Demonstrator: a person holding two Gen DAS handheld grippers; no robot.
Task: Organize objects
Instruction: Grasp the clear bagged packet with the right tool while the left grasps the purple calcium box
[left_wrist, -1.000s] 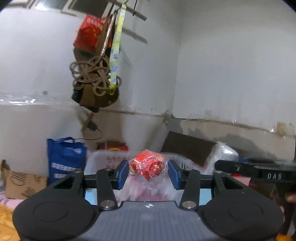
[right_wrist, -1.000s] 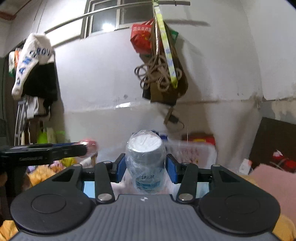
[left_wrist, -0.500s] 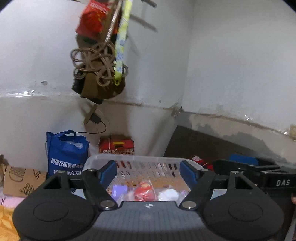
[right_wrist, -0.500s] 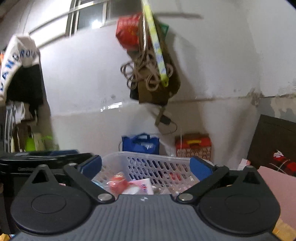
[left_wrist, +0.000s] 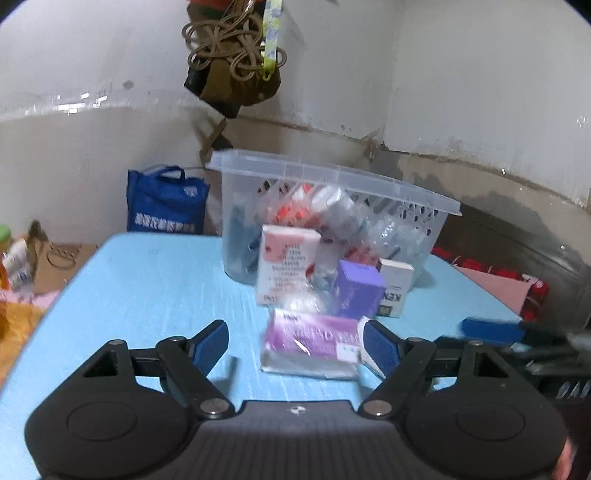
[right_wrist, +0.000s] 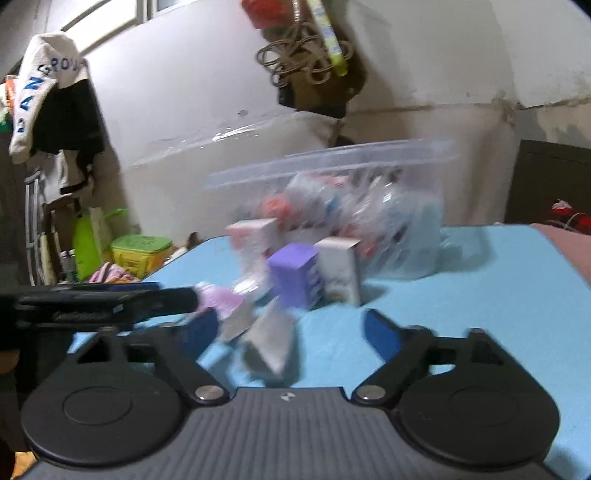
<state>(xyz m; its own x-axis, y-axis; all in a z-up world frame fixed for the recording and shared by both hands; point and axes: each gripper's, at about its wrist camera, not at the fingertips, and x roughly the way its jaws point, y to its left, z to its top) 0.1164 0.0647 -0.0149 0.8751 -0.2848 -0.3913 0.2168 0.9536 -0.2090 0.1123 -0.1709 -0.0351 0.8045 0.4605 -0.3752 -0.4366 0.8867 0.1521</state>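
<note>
While both tools are dipping toward the blue table (left_wrist: 147, 288), it looks like a fresh pick is being lined up. Left hand-held gripper (left_wrist: 294, 345) is hanging w/ jaws spread wide, nothing in them, just in front of a flat purple packet (left_wrist: 314, 338) in shiny wrap. Right hand-held gripper (right_wrist: 284, 332) is gaping too, empty. Boxes are sitting near the clear slotted plastic basket (left_wrist: 332, 177): pink-white carton (left_wrist: 286, 266), purple box (left_wrist: 360, 290). Next: prob. straddling the packet squarely; film looks slippery.
</note>
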